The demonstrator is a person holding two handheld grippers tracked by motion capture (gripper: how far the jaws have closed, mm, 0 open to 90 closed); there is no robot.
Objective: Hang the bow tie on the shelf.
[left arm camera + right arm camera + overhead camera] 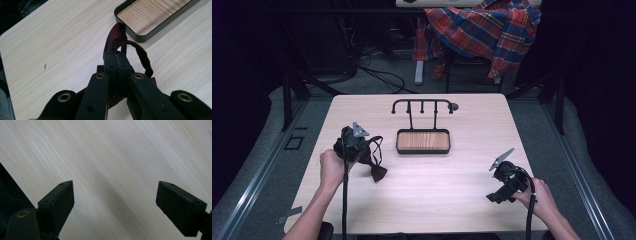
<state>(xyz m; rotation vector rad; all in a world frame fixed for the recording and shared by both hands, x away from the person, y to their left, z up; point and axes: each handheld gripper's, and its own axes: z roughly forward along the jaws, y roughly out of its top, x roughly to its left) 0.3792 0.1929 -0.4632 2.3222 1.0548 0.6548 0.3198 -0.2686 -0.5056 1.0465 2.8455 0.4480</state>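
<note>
While left claw clamps dark red bow tie, right claw gapes wide over table.

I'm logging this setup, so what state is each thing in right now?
Left gripper: shut on the bow tie.
Bow tie: dark red, strap pinched, bow hanging at the table.
Right gripper: open, nothing between the jaws.
Tray: nothing in it.
Hook rack: upright, nothing hung on it.
</note>
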